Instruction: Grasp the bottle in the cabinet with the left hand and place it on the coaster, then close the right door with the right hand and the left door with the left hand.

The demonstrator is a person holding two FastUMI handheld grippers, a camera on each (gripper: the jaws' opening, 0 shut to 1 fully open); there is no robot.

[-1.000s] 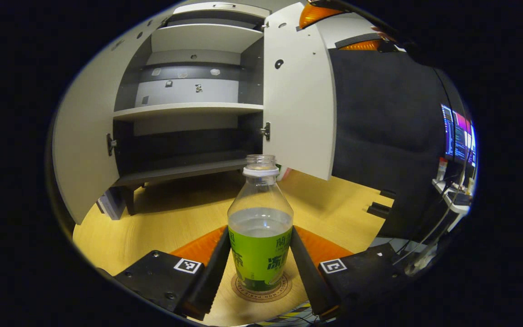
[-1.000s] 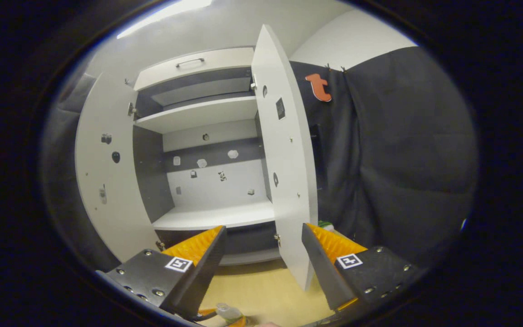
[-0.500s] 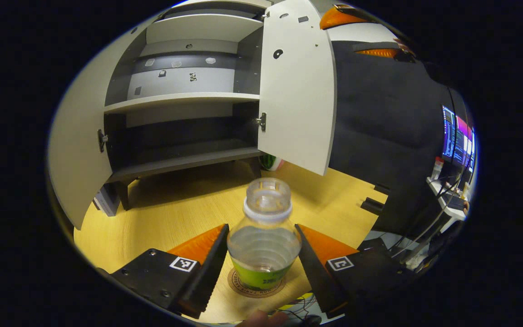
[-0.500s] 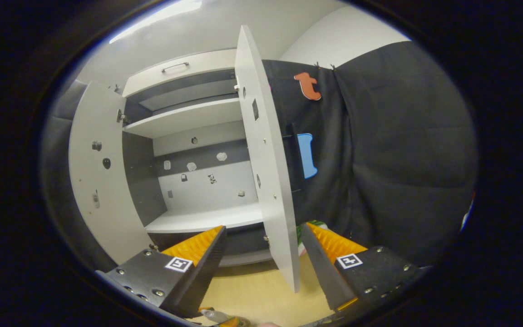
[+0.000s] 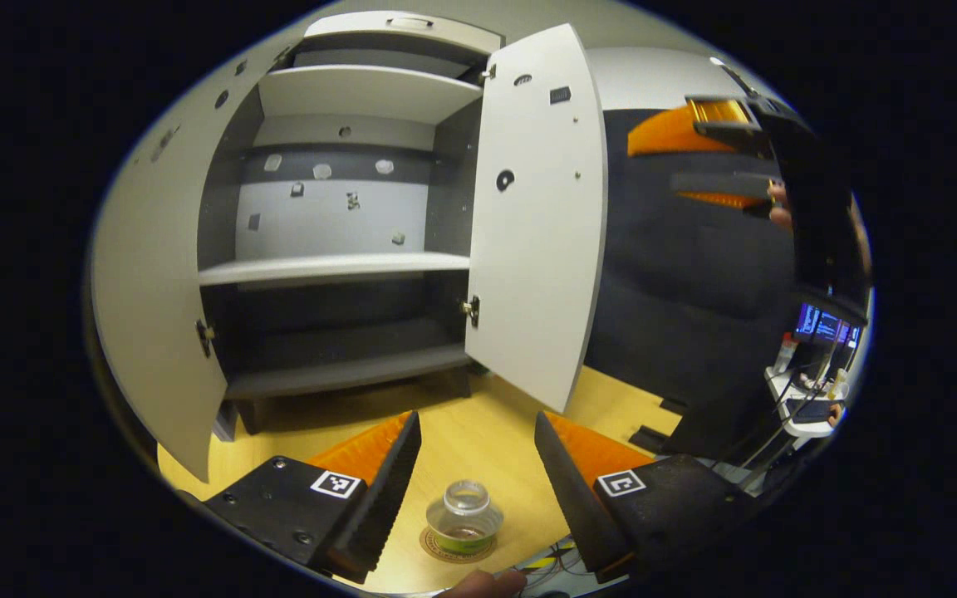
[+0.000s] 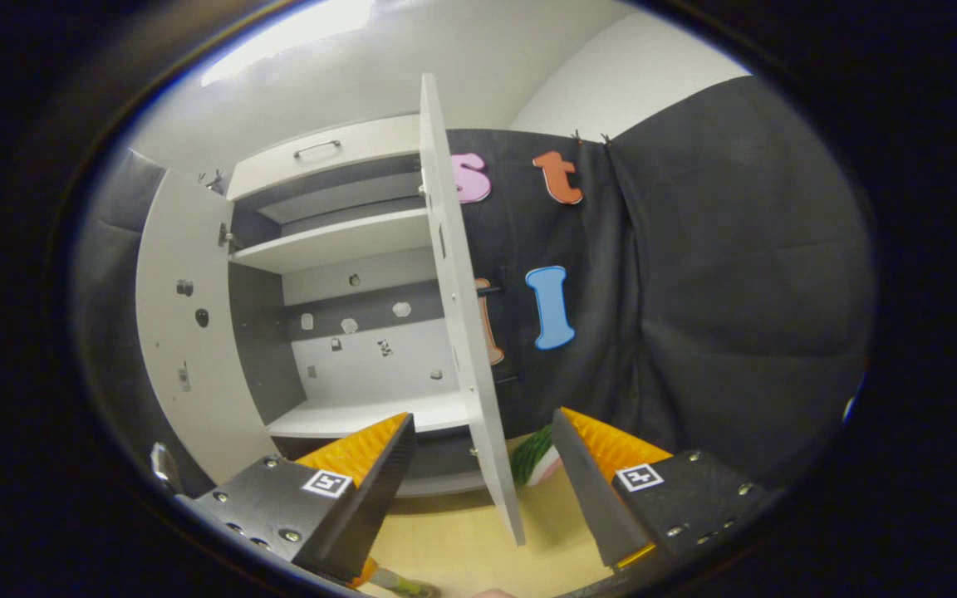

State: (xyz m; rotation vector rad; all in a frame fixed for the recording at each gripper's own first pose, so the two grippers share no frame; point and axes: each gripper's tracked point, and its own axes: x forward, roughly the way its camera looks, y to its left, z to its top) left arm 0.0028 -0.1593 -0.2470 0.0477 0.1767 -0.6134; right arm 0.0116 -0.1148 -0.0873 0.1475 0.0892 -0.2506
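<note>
Left gripper view shows the clear plastic bottle with a green label (image 5: 463, 522) standing upright on the round printed coaster (image 5: 437, 548), on the pale wooden tabletop (image 5: 478, 423). A second ago the left gripper (image 5: 477, 473) bracketed that bottle; now it has lifted away, jaws spread wide and empty, with the bottle small and low between its ribbed fingers. So the placing looks done, and the doors are next. The white laminate cabinet (image 5: 337, 266) stands open, with matte shelves and dark recesses. Its flat right door (image 6: 466, 349) swings out edge-on in the right gripper view, nearer the centre than before. The right gripper (image 6: 483, 465) hangs just before that door's lower edge, jaws apart and holding nothing. The left door (image 5: 154, 282) also stands wide open.
</note>
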